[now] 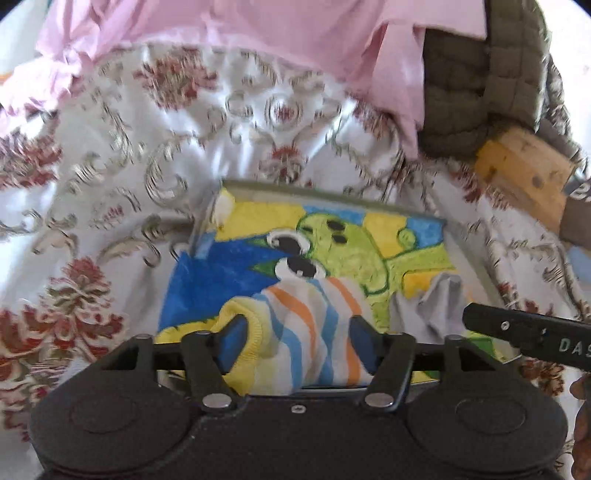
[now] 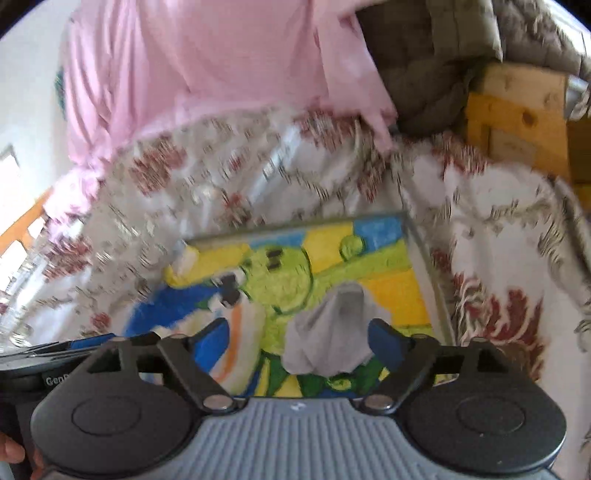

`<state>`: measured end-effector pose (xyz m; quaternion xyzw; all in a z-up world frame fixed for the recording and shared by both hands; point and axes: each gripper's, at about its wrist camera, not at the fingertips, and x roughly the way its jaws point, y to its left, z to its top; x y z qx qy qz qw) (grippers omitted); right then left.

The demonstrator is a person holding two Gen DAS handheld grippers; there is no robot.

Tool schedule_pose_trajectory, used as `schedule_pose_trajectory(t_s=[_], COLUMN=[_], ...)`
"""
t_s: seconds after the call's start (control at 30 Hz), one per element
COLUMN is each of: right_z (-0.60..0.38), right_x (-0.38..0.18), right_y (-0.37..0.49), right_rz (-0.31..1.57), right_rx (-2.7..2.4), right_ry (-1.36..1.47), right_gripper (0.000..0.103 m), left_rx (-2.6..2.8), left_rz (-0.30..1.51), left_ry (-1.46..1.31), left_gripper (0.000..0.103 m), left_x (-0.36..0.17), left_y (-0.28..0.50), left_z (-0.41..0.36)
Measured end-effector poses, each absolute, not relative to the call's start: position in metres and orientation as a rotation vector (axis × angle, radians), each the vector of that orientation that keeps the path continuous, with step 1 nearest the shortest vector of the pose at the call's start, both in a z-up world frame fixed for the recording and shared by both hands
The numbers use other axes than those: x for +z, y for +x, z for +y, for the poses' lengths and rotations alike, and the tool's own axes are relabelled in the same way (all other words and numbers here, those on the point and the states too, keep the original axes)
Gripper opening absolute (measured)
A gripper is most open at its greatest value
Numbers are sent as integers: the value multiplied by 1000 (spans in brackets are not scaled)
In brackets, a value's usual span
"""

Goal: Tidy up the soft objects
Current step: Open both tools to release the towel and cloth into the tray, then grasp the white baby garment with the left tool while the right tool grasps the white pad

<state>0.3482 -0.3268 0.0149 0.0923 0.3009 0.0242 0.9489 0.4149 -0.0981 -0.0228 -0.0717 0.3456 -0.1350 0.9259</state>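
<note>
Across the lower middle of the left wrist view, the left gripper (image 1: 297,332) stood with its jaws spread, and the striped sock (image 1: 314,332) lay loose between them on the painted tray (image 1: 207,229), the pads not pressing it. At lower right of that view the grey sock (image 1: 428,299) sat bunched just beside the striped one, with the other tool's black finger near it. In the right wrist view the right gripper (image 2: 299,338) was likewise released, jaws wide, the grey sock (image 2: 325,332) heaped between them and untouched.

The step in hand looked like setting the two socks down on the tray. To finish it well, each tool would probably need to draw straight back along its own line, so no pad snags a cuff and drags cloth off the edge. The socks lay close together, so pulling both tools away at once risks nudging one onto the other.

The tray, a shallow board with a bright green creature painted on blue and yellow, held only the two socks. It rested on a floral bedspread (image 1: 110,184); a pink cloth (image 1: 221,29) lay across the top of the frame, a quilted olive blanket (image 1: 480,92) at upper right.
</note>
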Motion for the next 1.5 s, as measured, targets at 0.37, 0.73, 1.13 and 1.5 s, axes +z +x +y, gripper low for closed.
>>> schedule_pose_trajectory(t_s=[0.37,0.73,1.13,1.5], right_z=[-309,-285,-274,-251], right_x=[68,66,48,20], right_y=[231,102,23,5], right_rz=[333,118,154,375], right_rx=[37,13,52,68], right_ry=[127,133,233,199], right_gripper=[103,103,103,103], left_rx=[-239,-202,-158,-155], left_rz=[466,347,319,418], left_ry=[-137,-98,-103,-49], left_gripper=[92,101,102,102], left_x=[58,93,71,24], left_y=[304,175,82,38], left_z=[-76,-49,-20,5])
